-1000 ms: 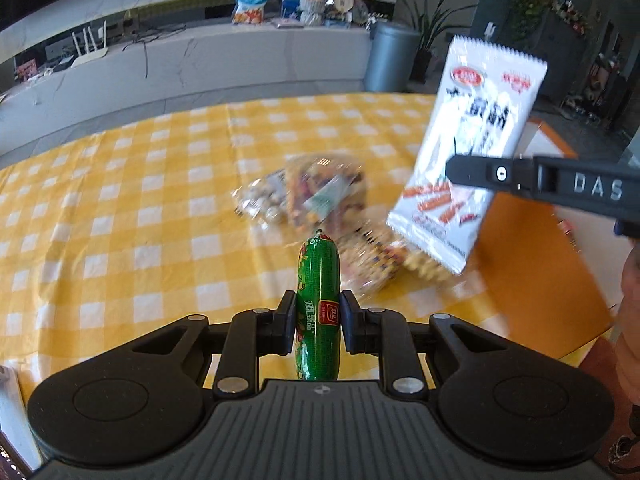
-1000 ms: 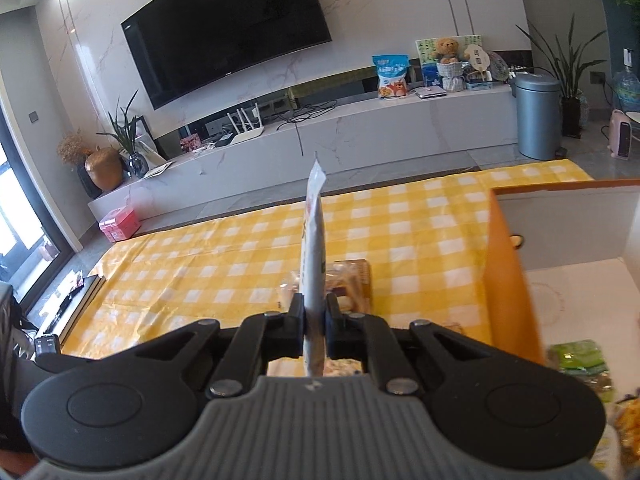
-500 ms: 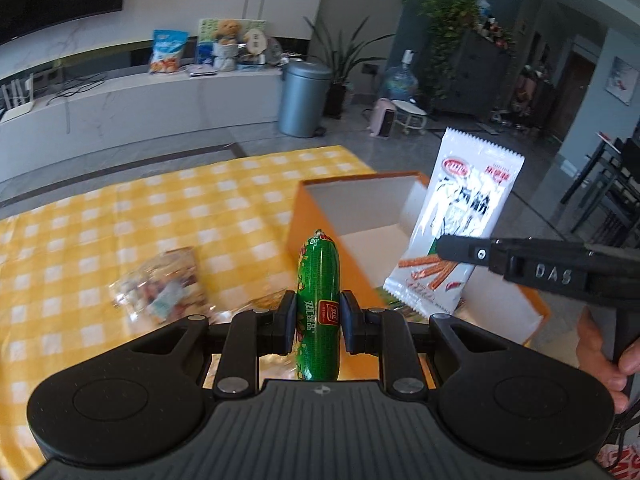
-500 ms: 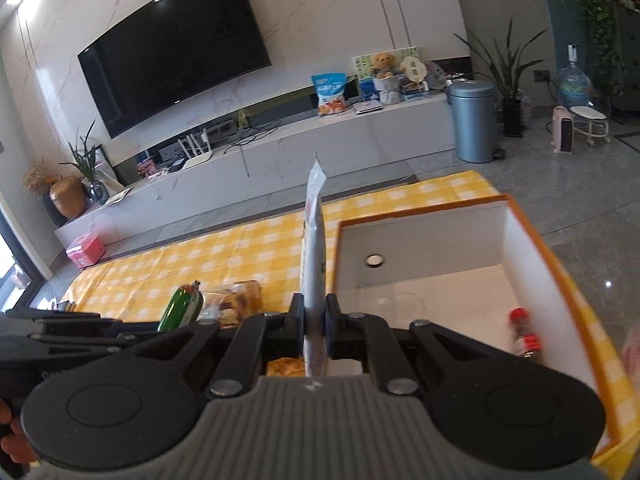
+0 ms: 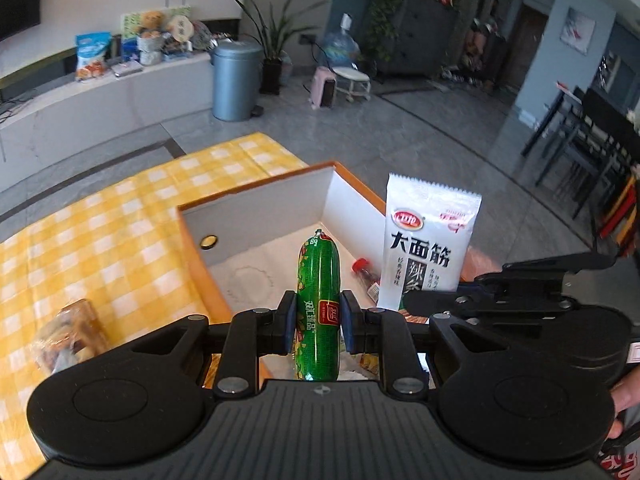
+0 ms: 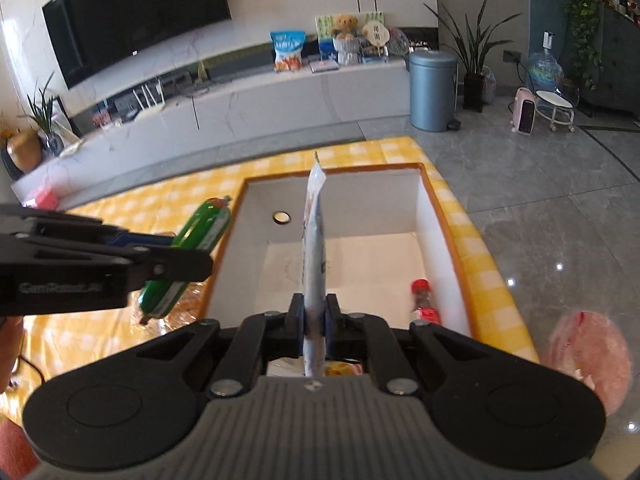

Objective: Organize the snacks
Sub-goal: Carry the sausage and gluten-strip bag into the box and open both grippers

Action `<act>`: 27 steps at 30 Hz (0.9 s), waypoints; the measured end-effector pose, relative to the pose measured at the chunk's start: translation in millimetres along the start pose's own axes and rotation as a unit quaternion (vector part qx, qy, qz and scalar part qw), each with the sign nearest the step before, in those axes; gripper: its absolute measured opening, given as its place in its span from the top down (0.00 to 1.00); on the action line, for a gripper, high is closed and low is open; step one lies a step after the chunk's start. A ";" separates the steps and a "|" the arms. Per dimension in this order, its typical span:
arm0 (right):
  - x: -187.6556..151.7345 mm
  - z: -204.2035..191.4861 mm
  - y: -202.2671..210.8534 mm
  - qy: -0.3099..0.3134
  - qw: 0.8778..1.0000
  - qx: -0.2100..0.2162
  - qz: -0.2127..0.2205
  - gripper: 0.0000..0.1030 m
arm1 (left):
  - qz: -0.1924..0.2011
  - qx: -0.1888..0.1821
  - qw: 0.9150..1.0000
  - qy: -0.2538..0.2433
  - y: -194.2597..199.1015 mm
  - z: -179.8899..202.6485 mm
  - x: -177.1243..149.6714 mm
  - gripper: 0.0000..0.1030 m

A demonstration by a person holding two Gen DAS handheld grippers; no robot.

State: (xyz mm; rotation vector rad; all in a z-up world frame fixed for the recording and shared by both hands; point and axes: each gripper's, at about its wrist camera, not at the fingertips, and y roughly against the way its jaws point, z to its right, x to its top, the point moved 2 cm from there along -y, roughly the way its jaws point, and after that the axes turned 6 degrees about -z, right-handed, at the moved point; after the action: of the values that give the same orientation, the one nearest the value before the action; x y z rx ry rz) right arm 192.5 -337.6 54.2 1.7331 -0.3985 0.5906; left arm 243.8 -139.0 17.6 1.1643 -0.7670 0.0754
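Both tools loaded over the orange-rimmed box [image 6: 440, 216]! The left tool [image 5: 318, 322] is pinching the green sausage [image 5: 318, 300] upright at the box's near left corner; the right tool [image 6: 315, 320] is clamped on the white snack packet [image 6: 315, 248], held on edge above the box floor. Best play, I'd say: go lower before letting go, and drop clear of the red-capped bottle [image 6: 424, 300] lying inside on the right.

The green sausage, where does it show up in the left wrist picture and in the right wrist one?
Left wrist: green sausage stands upright at centre, clamped in the left gripper.
Right wrist: it sits at the left, tilted, beside the box.
Shared landmark: the orange-rimmed box.
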 end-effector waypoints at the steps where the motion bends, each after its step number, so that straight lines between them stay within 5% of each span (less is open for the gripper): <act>1: 2.8 3.5 -0.1 0.000 1.000 -0.003 -0.003 0.94 | -0.007 -0.004 1.000 0.000 -6.1 0.0 2.5 0.76; 7: 19.0 19.8 -16.7 -0.002 0.999 -0.024 -0.033 0.94 | -0.043 -0.027 0.999 0.017 -36.7 -0.9 16.2 0.76; 14: 26.6 33.8 -52.6 -0.008 0.996 -0.027 -0.081 0.94 | -0.086 0.001 0.996 0.003 -72.7 -1.8 16.9 0.76; 27: 26.4 26.4 -103.9 0.036 0.991 -0.035 -0.127 0.94 | -0.148 0.115 0.979 -0.075 -104.2 14.6 6.5 0.75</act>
State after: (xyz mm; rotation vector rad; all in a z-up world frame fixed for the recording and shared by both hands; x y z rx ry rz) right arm 276.3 -337.2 -17.6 1.6567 -0.1417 0.4482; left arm 286.3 -197.5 -59.2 1.5064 -0.7217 -0.1784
